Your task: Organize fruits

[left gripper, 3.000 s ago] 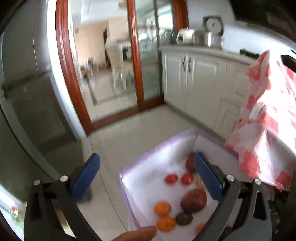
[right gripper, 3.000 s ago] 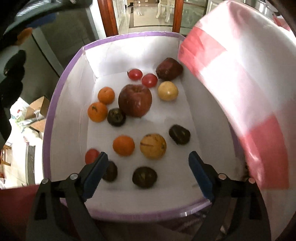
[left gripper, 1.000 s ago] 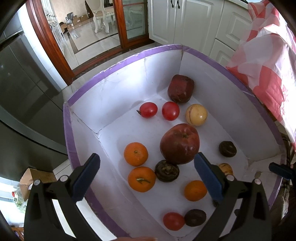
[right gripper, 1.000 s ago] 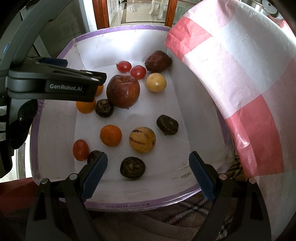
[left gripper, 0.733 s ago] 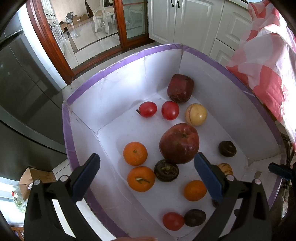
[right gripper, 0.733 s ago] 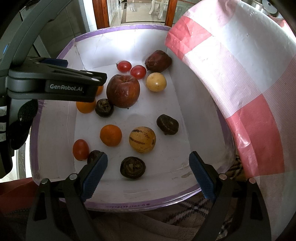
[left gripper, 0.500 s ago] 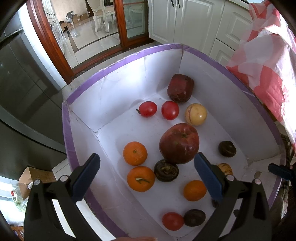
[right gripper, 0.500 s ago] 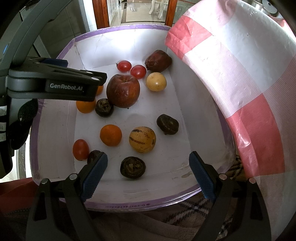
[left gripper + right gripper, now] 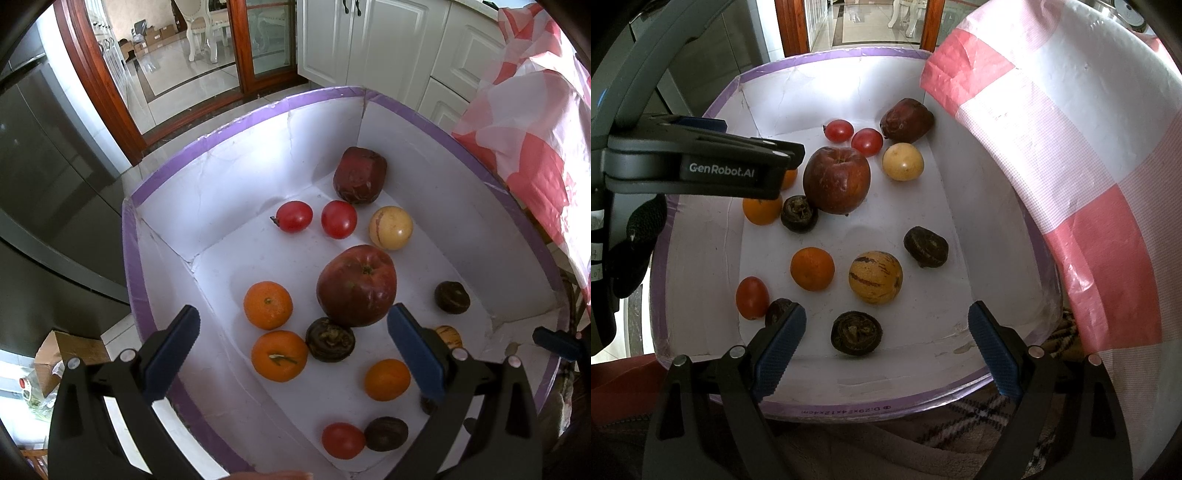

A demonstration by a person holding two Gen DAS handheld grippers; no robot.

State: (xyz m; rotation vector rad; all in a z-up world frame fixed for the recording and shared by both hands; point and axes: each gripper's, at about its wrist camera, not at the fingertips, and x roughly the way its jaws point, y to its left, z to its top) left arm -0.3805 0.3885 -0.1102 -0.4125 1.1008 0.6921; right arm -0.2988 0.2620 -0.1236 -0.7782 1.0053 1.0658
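**Both grippers poised over the fruit box, nothing grasped**

The white cardboard box with purple-taped rim (image 9: 236, 125) runs lengthwise away from the right wrist camera. On its floor the large dark-red apple (image 9: 836, 180) sits stem-up, touching a wrinkled dark passion fruit (image 9: 799, 213). The striped yellow melon-like fruit (image 9: 875, 277) lies near the middle. The left gripper (image 9: 291, 341) and right gripper (image 9: 886, 338) hang wide open, empty. Nothing has shifted since half a second ago.
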